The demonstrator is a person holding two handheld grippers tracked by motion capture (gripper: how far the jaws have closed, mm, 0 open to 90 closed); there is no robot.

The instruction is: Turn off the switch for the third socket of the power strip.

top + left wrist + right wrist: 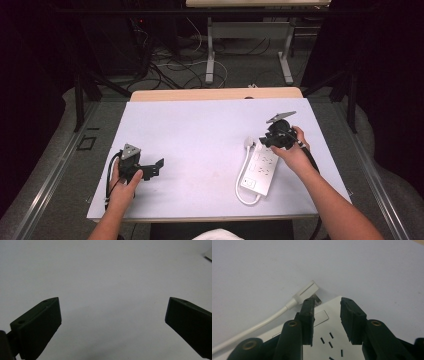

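Hovering part-open and empty over the power strip [329,322], the right gripper [327,307] risks nudging the plug [308,291] aside.

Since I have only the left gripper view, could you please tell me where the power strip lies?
Observer: The white power strip lies on the right side of the table, under the right gripper.
Operator: Is that gripper holding anything?
Observer: No; its fingers stand apart above the strip's far end, gripping nothing.
Operator: And the plug?
Observer: The plug lies on the table beside the strip's far end, not plugged in.
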